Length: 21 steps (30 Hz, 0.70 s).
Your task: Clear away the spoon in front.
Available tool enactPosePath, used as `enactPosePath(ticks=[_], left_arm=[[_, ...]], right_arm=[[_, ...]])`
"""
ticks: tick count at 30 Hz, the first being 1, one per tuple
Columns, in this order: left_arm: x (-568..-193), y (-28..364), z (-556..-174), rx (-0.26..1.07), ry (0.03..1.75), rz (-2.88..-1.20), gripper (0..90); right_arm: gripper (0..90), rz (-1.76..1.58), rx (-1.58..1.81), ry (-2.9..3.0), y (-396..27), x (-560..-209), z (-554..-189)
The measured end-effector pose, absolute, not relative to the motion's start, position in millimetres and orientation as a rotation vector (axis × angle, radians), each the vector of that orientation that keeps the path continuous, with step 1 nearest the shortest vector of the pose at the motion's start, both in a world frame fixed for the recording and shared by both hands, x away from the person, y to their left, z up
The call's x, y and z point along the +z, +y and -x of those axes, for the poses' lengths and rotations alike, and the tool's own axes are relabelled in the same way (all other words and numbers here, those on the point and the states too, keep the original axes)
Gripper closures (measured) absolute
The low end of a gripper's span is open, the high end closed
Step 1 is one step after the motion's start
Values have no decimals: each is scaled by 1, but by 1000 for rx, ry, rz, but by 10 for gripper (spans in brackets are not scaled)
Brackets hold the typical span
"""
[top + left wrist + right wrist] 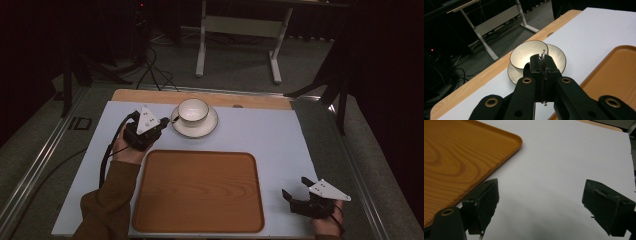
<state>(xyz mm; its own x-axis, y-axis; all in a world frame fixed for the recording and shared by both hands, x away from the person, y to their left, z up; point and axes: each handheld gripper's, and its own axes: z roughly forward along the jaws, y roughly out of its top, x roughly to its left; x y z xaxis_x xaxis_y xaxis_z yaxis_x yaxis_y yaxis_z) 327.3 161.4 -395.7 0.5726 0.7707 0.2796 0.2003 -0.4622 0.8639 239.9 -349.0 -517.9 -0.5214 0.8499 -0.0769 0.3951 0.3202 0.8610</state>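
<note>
Toward the far side of the table (260, 132), a little left of centre, a white bowl (193, 110) sits in a white saucer (203, 130), both edged with a thin dark line. In the left gripper view the bowl (526, 53) rests toward the far-left part of the saucer (557, 57), and something thin and metallic (543, 53) sticks up from between the jaw tips; what it is cannot be told. The left gripper (163, 121) lies just left of the saucer, its jaws pressed together on that metal piece, tips at the saucer's near-left rim. A hand (129, 150) in a brown sleeve (107, 205) holds it, a black cable (106, 160) trailing beside the wrist.

Nearer the person, a wooden tray (200, 192) with rounded corners lies flat on the pale sheet covering the table. At the near right, well apart from the tray, the right gripper (295, 189) hovers or rests with its jaws spread wide, nothing between them; in the right gripper view its tips (539, 202) stand over bare white surface, the tray's corner (509, 140) at the left.

Beyond the table, a white desk frame (237, 27) stands on grey floor.
</note>
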Motion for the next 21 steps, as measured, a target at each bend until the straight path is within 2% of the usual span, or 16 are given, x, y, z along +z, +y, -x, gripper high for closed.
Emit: enactPosePath(ticks=[21], left_arm=[[-406,179,-311,861,791,-1983,890]], right_arm=[[140,-1091,1124,2064,-349,-518,-241]])
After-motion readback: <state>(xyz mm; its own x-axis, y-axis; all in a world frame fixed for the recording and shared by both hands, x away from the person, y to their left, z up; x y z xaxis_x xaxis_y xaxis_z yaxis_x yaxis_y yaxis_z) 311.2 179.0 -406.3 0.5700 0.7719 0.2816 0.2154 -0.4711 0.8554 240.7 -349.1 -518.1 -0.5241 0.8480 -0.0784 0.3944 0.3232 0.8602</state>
